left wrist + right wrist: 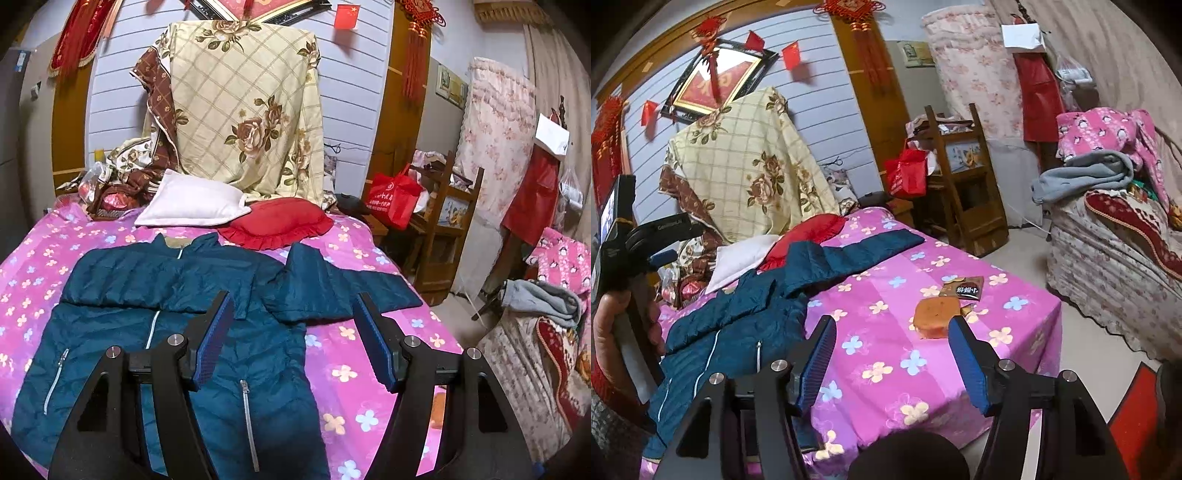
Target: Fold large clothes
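Pink flowered bedsheet (354,347) covers the bed that fills both views, with a white pillow (192,201) and a red frilled cushion (277,221) at its head below a cream rose-print quilt (243,110). On the sheet lies the teal quilted zip-front jacket (177,332), front up, zip closed, two silver pocket zips showing. One sleeve is folded across the chest; the other stretches out flat toward the bed's side edge.

Above the jacket's lower half hovers the left hand-held gripper (293,332), its blue-padded fingers spread wide and holding nothing. The right hand-held gripper (892,354) is likewise spread and empty, over bare sheet beside the jacket.

Only the right wrist view shows an orange flat pouch (936,315) and a dark printed packet (964,288) lying near the bed's far corner, well apart from the jacket, plus the hand (624,325) gripping the left tool. Bare sheet lies between jacket and pouch.
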{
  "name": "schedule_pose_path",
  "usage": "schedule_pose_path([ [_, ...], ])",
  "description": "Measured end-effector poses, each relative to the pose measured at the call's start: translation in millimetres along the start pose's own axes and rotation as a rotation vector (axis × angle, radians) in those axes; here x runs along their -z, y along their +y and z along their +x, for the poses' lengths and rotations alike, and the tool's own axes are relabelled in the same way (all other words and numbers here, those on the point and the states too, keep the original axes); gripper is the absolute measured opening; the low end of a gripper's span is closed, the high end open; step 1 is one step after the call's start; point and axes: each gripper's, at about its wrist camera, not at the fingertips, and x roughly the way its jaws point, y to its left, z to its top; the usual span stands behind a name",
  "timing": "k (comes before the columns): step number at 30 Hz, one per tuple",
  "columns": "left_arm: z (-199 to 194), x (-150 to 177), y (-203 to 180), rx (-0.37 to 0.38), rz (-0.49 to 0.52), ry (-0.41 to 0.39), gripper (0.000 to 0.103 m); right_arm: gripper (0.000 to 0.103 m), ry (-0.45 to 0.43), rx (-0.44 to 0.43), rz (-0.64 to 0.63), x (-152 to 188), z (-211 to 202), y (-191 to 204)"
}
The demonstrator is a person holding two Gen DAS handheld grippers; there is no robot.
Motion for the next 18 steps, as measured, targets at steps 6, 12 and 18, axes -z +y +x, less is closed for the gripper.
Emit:
schedule_pose_path([
  [6, -4.6, -1.0, 1.4, 0.001, 0.013, -0.019, 0.067, 0.061, 0.014, -0.005, 0.017, 1.6, -0.9, 1.0],
  [12, -4.4, 0.0, 0.7, 0.002, 0.022, -0.015, 0.067, 0.061, 0.005, 0.006, 0.013, 2.0, -3.5, 3.1],
  [18, -6.2, 7.1, 5.8, -0.001, 0.034, -0.009, 0.067, 0.061, 0.016, 0.0, 0.01, 3.7, -4.5, 7.9],
])
